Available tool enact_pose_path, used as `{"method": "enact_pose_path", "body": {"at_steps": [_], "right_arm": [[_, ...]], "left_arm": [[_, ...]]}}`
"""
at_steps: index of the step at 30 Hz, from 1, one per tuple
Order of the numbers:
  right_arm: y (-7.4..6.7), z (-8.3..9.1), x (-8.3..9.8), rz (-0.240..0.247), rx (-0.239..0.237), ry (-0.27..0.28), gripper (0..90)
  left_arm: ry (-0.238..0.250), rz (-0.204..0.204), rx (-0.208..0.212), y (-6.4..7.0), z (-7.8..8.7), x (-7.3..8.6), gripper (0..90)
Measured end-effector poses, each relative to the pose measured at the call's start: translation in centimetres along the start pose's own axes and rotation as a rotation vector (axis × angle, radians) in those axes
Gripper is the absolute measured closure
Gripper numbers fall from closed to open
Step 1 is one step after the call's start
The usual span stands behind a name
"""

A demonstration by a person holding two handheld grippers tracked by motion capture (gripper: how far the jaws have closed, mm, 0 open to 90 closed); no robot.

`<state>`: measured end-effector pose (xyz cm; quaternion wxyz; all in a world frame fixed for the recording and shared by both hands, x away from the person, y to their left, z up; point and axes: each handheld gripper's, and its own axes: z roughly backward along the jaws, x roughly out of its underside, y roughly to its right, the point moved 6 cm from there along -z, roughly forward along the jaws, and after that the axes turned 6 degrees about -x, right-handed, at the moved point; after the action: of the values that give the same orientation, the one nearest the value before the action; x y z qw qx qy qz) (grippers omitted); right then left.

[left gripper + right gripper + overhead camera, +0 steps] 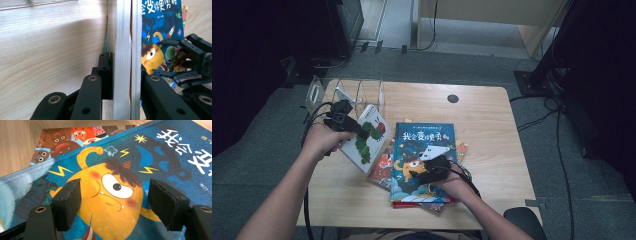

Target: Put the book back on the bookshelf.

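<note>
Clear rack (pixel 362 95) (table's (pixel 492 130) far-left corner)

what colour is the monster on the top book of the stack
Yellow-orange, with dark brown hair; the monster shows best in the right gripper view.

High view: fixed above person's side, faces forward and down, far enough to take in whole table (pixel 492 107).
Left gripper view: rides on gripper, looks along jaws, very close to white book's edge (pixel 124 50).
Right gripper view: very close, angled low over blue book (pixel 160 152).
Shared by all three: blue book cover and tabletop.
</note>
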<state>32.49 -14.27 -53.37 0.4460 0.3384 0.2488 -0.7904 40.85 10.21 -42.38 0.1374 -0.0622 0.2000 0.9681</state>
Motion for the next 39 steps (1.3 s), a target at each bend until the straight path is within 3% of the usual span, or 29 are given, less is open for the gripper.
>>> {"method": "enact_pose_path", "body": {"at_steps": [14,25,32,39], "right_arm": [[0.0,0.0,0.0,-0.001,0.0,0.0,27.2],[0.0,0.0,0.0,0.0,0.0,-0.001,27.2],[0.0,0.0,0.0,0.0,0.0,-0.001,27.2],[0.0,0.0,0.0,0.0,0.0,-0.001,27.2]], "left_arm": [[0.007,0.039,-0.035,-1.4,0.7,0.0,76.5],[0.004,0.063,-0.076,-1.7,0.7,-1.4,76.6],[-0.011,0.058,-0.116,-1.5,0.6,-2.0,76.5],[-0.021,0.054,-0.126,-1.5,0.7,-2.1,76.7]]}}
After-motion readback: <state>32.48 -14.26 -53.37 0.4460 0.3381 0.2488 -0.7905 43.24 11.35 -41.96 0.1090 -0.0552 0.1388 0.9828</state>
